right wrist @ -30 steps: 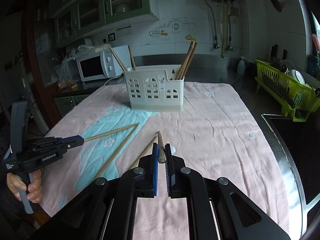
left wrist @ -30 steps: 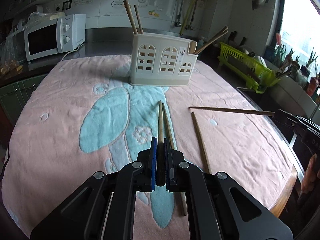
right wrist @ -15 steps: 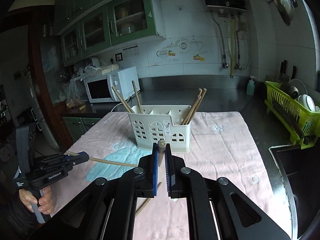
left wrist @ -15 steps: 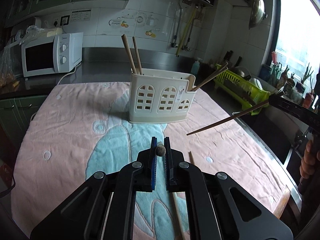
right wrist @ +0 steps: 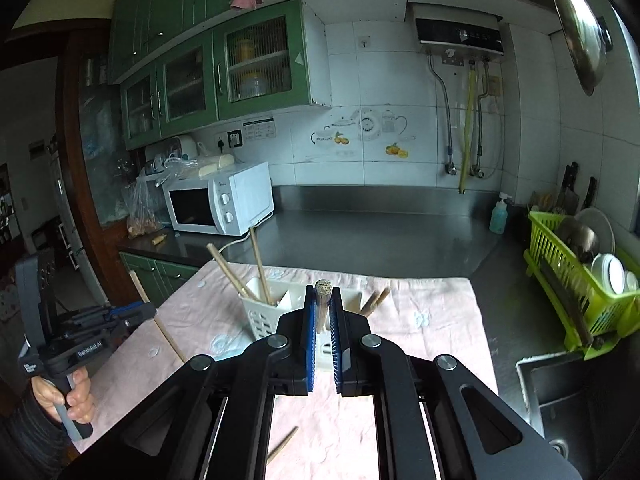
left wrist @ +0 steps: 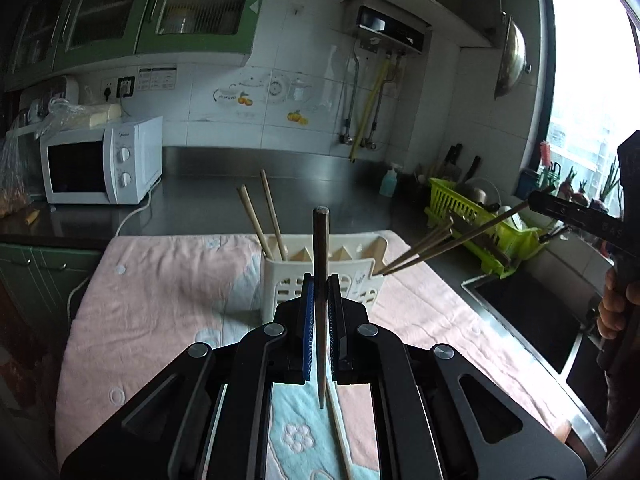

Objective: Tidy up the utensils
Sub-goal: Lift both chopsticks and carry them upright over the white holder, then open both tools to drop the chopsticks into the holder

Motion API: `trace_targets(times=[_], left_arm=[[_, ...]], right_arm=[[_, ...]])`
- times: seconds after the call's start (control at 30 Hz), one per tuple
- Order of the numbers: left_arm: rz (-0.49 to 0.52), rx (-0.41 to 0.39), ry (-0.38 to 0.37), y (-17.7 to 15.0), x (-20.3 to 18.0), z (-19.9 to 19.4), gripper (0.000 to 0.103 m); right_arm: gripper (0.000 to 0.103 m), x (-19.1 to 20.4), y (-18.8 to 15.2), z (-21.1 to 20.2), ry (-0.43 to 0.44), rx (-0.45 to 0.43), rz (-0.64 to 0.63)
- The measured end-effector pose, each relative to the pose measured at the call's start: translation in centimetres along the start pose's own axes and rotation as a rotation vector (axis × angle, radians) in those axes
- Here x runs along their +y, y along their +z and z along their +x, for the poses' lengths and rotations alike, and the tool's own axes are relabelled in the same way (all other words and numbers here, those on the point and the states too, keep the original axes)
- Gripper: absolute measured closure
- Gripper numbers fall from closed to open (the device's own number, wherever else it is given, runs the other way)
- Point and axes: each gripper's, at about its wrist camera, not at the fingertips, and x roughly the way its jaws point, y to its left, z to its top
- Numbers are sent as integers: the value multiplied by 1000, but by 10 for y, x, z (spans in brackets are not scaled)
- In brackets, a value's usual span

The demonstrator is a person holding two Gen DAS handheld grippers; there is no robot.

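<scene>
Holding one chopstick in each gripper, I work from the left of the scene to the right. The left gripper [left wrist: 320,308] is clenched on a dark chopstick [left wrist: 320,264], which stands almost upright between the blue pads, its blunt end above the jaws and its tapered tip hanging below them over the towel [left wrist: 160,292]. I judge it light, rigid and smooth — liable to pivot when pinched at one point, so I prefer a hold near mid-length, as here.

Beyond it stands the white utensil holder [left wrist: 280,280], with two pale chopsticks [left wrist: 260,220] leaning in its left compartment. One loose chopstick [left wrist: 338,428] lies on the towel below the left gripper.

At the right end of the holder, the right gripper [right wrist: 323,320] grasps a second chopstick [left wrist: 460,240] near its butt; seen from the left wrist, its tip appears to reach the holder's rightmost compartment, beside other sticks leaning there. An end grip gives a long lever — I expect the tip to wander, so I steer it slowly and let go only when the tip is inside the wall. The holder looks like light plastic and may tip if a stick pushes on its rim.
</scene>
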Motion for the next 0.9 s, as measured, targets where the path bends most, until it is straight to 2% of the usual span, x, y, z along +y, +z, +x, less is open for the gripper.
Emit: trace_targets(times=[0.3, 0.53, 0.7, 0.9], left_arm=[[1, -170, 30, 79, -8, 0, 98], [3, -270, 100, 115, -14, 28, 98], [-13, -221, 133, 119, -7, 67, 98], [-97, -126, 129, 114, 18, 105, 98]], right_arm=[[97, -6, 27, 31, -47, 29, -41], [97, -14, 30, 56, -38, 51, -29], [97, -19, 28, 71, -32, 79, -30], [97, -20, 24, 87, -15, 112, -28]])
